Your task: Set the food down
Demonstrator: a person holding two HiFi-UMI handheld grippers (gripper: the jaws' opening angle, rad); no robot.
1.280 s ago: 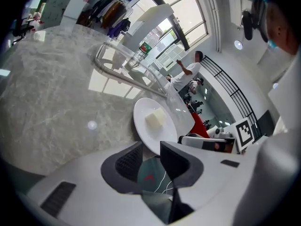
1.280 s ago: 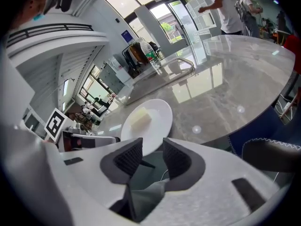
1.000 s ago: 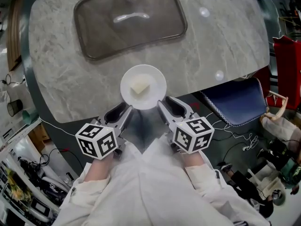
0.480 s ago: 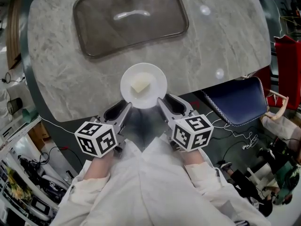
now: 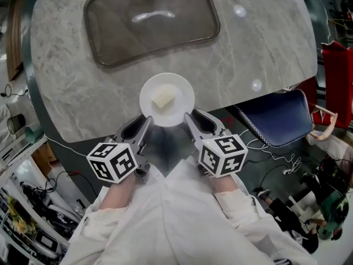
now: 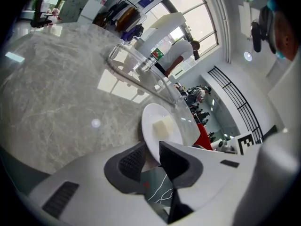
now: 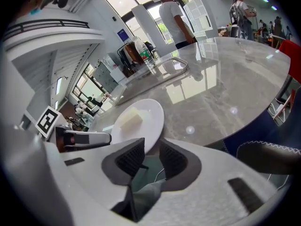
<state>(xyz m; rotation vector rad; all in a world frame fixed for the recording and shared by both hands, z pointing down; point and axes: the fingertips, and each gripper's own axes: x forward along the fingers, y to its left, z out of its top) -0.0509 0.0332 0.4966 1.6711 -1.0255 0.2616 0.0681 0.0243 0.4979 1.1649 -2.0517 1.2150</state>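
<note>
A white plate (image 5: 185, 105) with a pale block of food (image 5: 163, 97) in its middle is seen at the near edge of the marble table (image 5: 265, 48). Most of it is over the stone. It seems to be rested there, though full contact cannot be confirmed.

The plate is placed straight ahead of both grippers and between them. The left gripper (image 5: 142, 127) is set at the near-left part of the rim and the right gripper (image 5: 191, 120) at the near-right part. Neither hand is nearer; the two are equally close.

In the left gripper view the rim is found between widely parted jaws. It is close against one pad and a thin gap is shown at the other, so no pinch is read. In the right gripper view the jaws are also wide apart around the rim. They have just been closing a little, yet the pads are not seen pressed on it.

The long side of the block is laid slantwise, from near-left to far-right.

The next move is judged to turn on one relation: the plate lies forward of the jaws. Each gripper should therefore be drawn back along its own line, toward the person. The rim must not be caught, or the plate could be pulled off the edge.
</note>
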